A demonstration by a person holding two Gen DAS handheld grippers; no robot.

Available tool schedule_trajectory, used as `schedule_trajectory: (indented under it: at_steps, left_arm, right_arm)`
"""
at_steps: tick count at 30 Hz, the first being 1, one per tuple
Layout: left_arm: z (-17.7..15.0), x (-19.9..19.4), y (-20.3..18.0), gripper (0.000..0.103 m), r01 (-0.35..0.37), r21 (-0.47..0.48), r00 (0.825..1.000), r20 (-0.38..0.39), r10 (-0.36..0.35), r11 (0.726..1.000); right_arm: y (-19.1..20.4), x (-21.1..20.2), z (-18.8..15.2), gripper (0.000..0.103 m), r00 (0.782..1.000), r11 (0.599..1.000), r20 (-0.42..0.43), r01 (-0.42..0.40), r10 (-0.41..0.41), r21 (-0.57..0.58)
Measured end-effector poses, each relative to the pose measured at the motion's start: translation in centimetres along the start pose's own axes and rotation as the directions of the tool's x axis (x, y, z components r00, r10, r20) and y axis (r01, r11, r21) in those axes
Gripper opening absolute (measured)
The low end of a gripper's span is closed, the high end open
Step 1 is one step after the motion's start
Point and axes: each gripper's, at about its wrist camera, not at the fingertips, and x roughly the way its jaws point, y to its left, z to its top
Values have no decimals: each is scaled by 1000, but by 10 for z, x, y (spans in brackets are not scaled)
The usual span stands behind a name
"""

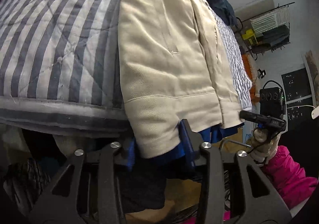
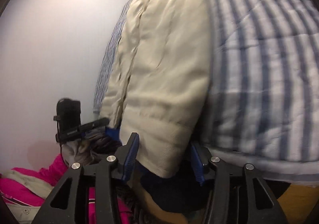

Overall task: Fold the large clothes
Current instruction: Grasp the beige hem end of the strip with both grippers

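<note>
A cream padded jacket (image 1: 159, 60) with a blue lining lies lengthwise on a blue-and-white striped quilt (image 1: 49, 34), and its hem hangs over the quilt's near edge. In the left wrist view my left gripper (image 1: 157, 134) is shut on one hem corner. One blue pad (image 1: 185, 134) shows at the cloth's right side; the other finger is hidden behind the cloth. In the right wrist view, which is blurred, the right gripper (image 2: 163, 140) is shut on the jacket's (image 2: 163, 64) other hem corner, which fills the gap between both blue pads (image 2: 131, 156).
A gloved hand with a pink sleeve (image 1: 287, 170) holds the right gripper (image 1: 259, 119). A dark blue garment (image 1: 217, 0) lies at the quilt's far end. A wire rack (image 1: 269, 24) hangs on the wall. A white wall (image 2: 49, 44) is left of the bed.
</note>
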Motion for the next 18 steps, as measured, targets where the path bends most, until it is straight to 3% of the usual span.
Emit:
schedule_trajectory:
  at_steps: [2, 6, 10, 18]
  left_arm:
    - [2, -1, -3, 32, 11, -4, 1000, -3, -11, 1000]
    - [7, -15, -5, 28, 84, -44, 996, 6, -84, 996]
    - [16, -32, -8, 26, 188, -103, 982, 37, -185, 977]
    - [64, -56, -35, 23, 283, -89, 955, 118, -272, 955]
  right_arm:
    - [0, 3, 2, 33, 1000, 1000, 4, -1, 1, 25]
    - [-6, -11, 6, 16, 994, 988, 48, -99, 94, 123]
    - [10, -26, 8, 14, 973, 968, 127, -208, 191, 142]
    - [38, -55, 48, 11, 933, 954, 282, -271, 226, 131]
